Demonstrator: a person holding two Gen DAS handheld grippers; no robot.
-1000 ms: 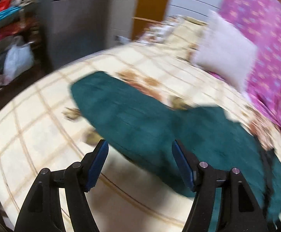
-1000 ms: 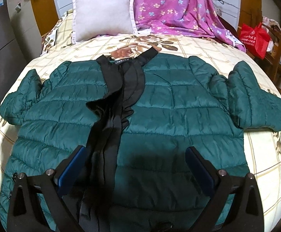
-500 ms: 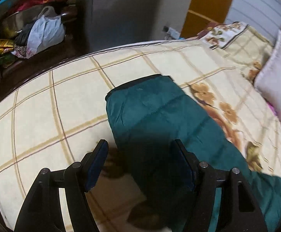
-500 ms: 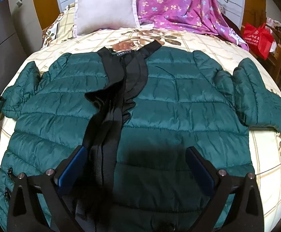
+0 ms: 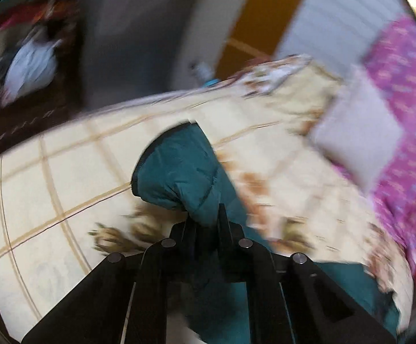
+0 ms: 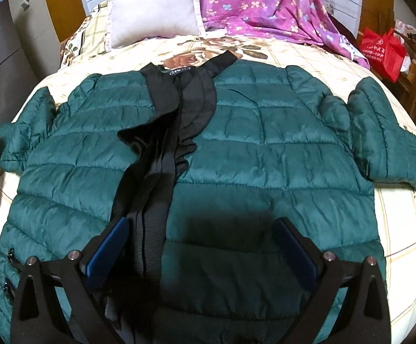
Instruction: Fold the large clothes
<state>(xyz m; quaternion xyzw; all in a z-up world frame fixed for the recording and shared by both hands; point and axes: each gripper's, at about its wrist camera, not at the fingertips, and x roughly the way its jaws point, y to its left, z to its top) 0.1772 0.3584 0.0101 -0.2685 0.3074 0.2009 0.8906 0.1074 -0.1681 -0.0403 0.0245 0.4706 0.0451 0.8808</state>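
Here, quilted green jacket [image 6: 265, 149] spread flat, left gripper [image 5: 206, 220] pinching sleeve [image 5: 176, 169]

Left wrist view motion-blurred; right sharp, dim, edges fisheye-curved.

The left gripper [image 5: 205, 218] is pinched closed on the jacket sleeve [image 5: 179, 172]. The right gripper [image 6: 200, 246] hovers with jaws spread wide.
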